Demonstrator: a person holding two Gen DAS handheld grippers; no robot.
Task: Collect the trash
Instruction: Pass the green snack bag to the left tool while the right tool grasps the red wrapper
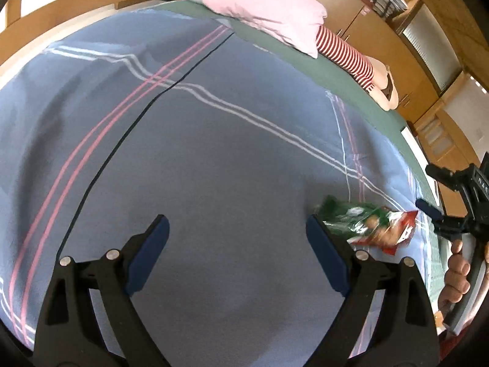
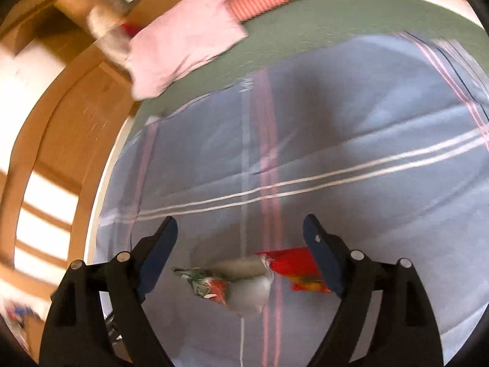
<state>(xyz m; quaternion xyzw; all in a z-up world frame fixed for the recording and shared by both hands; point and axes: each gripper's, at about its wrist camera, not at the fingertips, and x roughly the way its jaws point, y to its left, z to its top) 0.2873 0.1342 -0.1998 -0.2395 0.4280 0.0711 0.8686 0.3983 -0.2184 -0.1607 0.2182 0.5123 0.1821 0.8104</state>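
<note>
Across the bed (image 1: 351, 70), green sheet showing at the far edge, lies item one: a blue blanket (image 1: 214, 159) with pink and white stripes, covering most of both views.

Item two: pink pillow (image 1: 262, 9), at 12 o'clock in the left wrist view, at the head of the bed, with a doll in red-and-white stripes (image 1: 348, 58) just beside it. Both well apart from the work.

Item three: wooden cabinets (image 1: 406, 70) beyond the bed, 1 to 3 o'clock in the left view.

Item four: left gripper (image 1: 237, 229), jaws spread wide, nothing between them, only bare blanket.

Item five: right gripper (image 2: 240, 229), jaws likewise spread, pinching nothing. A person's hand (image 1: 455, 278) carries it, seen at 4 o'clock in the left view.

Item six, the trash: a crumpled green-and-red snack wrapper (image 2: 214, 281) and a red packet (image 2: 293, 267), touching or nearly so, resting on the blanket. In the right wrist view they sit at 6 o'clock, low between the two jaws, long axis running across from jaw to jaw; the red packet's end passes behind the right-hand jaw. In the left view the same heap lies at 4 o'clock, outside the jaws, just beyond the right-hand one.

Judgement: the right gripper is the nearer and better placed. Nothing stands in the way. The loose blanket could be pinched along with the wrappers.
</note>
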